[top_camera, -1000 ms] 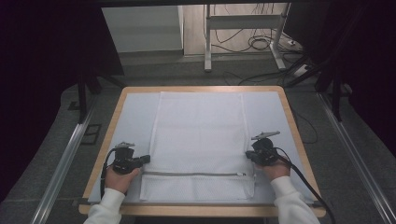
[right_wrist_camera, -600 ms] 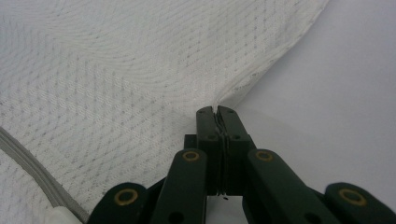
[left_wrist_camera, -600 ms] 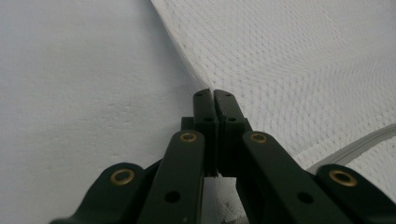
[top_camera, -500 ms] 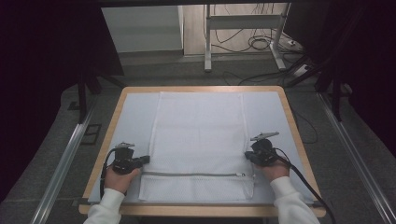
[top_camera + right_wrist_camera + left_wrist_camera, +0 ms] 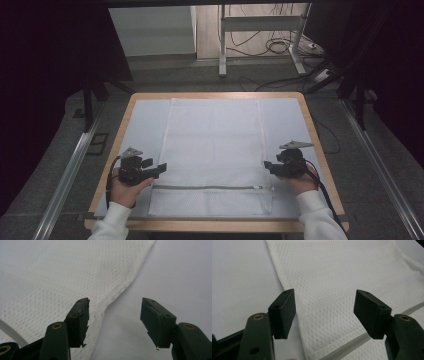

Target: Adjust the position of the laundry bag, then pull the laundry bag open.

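Both grippers have just let their jaws spread; the left gripper [image 5: 161,168] has also lifted off the mesh laundry bag [image 5: 212,150], while the right gripper [image 5: 266,165] hovers at the opposite edge. From above, the bag lies flat on the white mat [image 5: 142,122], zipper [image 5: 207,188] nearest the person. Up close, each pair of jaws stands wide with nothing gripped, and the mesh weave and hem [image 5: 117,293] show clearly.

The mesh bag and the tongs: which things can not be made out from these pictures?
- Mesh bag contents: high view, too small to tell.
- Zipper pull: high view, too small.
- Bag's far end: left tongs view, cut by the top edge.
- Bag's zipper side: right tongs view, cut by the left edge.
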`<state>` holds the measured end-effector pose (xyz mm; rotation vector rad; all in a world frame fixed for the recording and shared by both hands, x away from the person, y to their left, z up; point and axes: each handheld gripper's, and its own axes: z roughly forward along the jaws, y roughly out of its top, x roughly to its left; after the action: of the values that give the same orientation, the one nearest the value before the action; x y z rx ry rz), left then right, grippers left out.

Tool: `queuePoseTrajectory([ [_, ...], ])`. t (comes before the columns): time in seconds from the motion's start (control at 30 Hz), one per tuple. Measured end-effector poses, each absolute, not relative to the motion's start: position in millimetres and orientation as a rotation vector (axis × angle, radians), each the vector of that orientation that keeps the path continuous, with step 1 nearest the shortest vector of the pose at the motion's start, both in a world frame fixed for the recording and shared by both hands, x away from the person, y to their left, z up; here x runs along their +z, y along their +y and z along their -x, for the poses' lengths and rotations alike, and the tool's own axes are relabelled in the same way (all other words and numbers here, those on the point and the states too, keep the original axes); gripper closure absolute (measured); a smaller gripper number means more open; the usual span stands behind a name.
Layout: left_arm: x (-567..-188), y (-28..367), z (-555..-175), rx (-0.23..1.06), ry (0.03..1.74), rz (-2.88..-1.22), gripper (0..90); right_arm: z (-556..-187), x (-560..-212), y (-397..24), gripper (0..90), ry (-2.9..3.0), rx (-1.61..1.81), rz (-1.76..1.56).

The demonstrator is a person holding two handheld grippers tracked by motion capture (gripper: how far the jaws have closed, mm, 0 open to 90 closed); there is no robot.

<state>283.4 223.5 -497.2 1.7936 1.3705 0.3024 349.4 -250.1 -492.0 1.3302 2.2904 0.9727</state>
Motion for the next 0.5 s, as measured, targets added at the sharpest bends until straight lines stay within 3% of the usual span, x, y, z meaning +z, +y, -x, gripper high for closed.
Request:
queuePoseTrajectory([
  [0.2,-492,211,-282,0.318,1.342,-1.828,29.3,-346,-487,-261,32.9,2.242,1.061,-1.355],
  [0.5,-481,188,-282,0.307,1.293,-1.856,25.4,-345,-487,-266,32.9,2.254,1.080,-1.341],
])
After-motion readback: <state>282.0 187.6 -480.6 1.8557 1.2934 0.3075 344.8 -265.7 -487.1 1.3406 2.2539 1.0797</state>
